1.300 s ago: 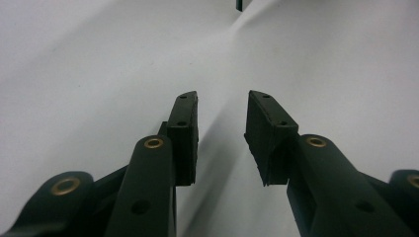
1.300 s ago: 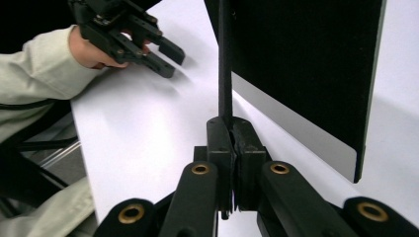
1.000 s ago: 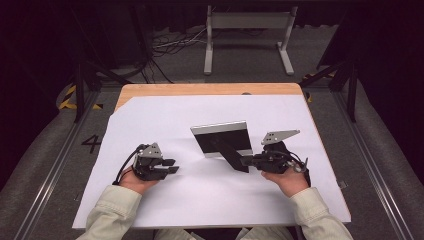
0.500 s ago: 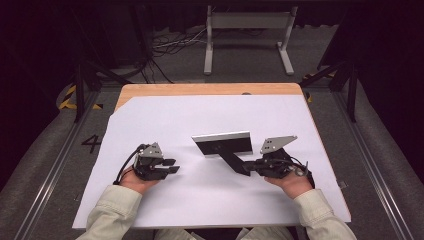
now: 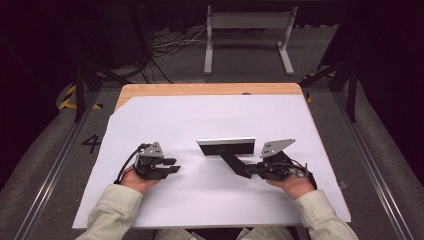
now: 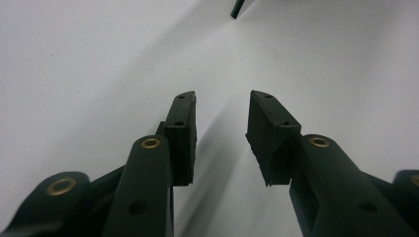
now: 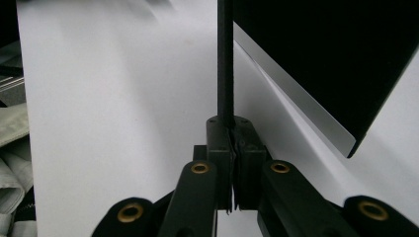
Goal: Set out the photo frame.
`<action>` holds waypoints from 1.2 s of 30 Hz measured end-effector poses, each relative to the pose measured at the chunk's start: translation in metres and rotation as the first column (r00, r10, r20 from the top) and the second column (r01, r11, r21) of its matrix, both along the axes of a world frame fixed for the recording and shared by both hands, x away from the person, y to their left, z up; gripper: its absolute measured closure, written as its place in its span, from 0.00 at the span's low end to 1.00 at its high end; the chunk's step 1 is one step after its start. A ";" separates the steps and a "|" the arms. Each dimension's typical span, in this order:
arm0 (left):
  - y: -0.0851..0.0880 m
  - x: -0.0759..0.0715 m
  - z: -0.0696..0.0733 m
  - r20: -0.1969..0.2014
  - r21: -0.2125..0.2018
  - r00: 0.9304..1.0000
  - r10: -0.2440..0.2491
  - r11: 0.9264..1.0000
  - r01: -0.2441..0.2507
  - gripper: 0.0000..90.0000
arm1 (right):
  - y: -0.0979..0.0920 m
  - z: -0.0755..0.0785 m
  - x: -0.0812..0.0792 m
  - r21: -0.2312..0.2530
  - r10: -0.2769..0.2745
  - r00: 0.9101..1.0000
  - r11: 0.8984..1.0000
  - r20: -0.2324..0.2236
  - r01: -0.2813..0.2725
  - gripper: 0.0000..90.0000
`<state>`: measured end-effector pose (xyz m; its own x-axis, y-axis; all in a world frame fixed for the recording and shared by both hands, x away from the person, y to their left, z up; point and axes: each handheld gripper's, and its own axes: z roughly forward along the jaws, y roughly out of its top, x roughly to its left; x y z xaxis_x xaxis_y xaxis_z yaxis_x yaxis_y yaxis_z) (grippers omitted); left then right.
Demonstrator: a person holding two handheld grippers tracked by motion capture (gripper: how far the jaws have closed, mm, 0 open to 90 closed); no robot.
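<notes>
While the left fingers [image 6: 220, 136] gape empty, the right fingers [image 7: 231, 143] pinch the frame's stand [image 7: 225, 59].

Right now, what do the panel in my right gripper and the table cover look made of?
Panel: rigid, likely metal or plastic, with a dark glossy face and pale silvery edge band; its thin matte black strut is pinched by the right gripper. Cover: smooth matte white sheet, paper or plastic.

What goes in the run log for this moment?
right gripper: shut on photo frame stand | left gripper: open, idle on white sheet | photo frame: propped up
</notes>
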<state>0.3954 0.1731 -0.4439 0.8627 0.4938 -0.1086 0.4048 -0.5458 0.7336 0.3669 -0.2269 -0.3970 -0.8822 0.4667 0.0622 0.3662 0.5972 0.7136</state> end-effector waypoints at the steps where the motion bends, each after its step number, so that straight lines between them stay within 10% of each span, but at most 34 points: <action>1: 0.000 0.000 0.000 0.000 0.000 1.000 0.000 1.000 0.000 0.71 | 0.000 0.000 0.000 0.000 0.000 1.000 1.000 0.000 0.000 0.97; 36: -0.001 0.001 -0.001 -0.006 -0.005 1.000 0.003 1.000 -0.003 0.70 | -0.002 -0.011 0.002 -0.094 0.005 1.000 0.996 0.007 -0.005 0.93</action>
